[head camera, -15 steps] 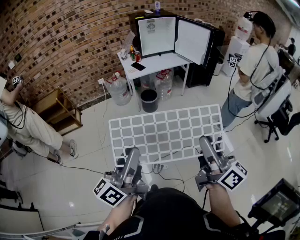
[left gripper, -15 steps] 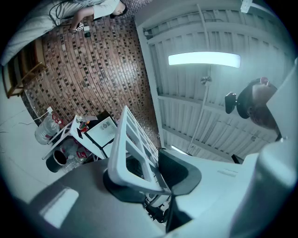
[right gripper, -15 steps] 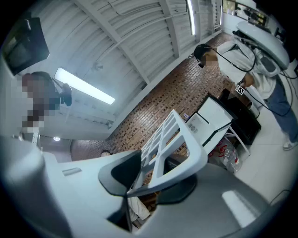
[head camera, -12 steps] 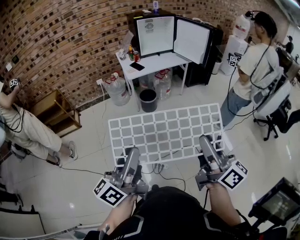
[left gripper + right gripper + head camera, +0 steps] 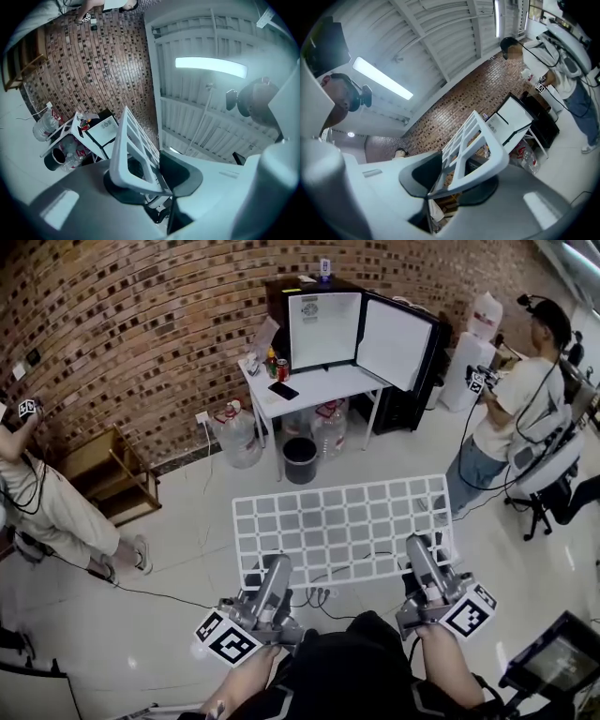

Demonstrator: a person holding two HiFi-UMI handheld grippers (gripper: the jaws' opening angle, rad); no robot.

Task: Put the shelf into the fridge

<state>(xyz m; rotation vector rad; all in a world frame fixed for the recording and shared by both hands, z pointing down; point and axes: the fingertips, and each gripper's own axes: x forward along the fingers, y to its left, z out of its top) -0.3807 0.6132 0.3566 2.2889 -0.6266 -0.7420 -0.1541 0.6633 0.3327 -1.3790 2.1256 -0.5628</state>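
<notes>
A white grid shelf (image 5: 342, 521) hangs level above the floor, held by its near edge at both corners. My left gripper (image 5: 278, 565) is shut on the near left corner, and my right gripper (image 5: 419, 546) is shut on the near right corner. In the left gripper view the shelf's rim (image 5: 133, 145) is pinched between the dark pads of the left gripper (image 5: 150, 180). In the right gripper view the rim (image 5: 476, 140) sits the same way in the right gripper (image 5: 452, 180). The small black fridge (image 5: 323, 329) stands on a white table (image 5: 319, 382) ahead, its door (image 5: 398, 331) swung open to the right.
Under the table stand a black bin (image 5: 300, 457) and large water bottles (image 5: 234, 439). A person (image 5: 511, 418) stands at the right by a chair, and another person (image 5: 56, 502) is at the left beside a low wooden rack (image 5: 112, 470). A power strip and cables (image 5: 314, 596) lie on the floor beneath the shelf.
The whole view has shifted a little; the shelf and both grippers sit slightly lower and further right in the picture. The person at the right has stepped further right. Both grips are unchanged.
</notes>
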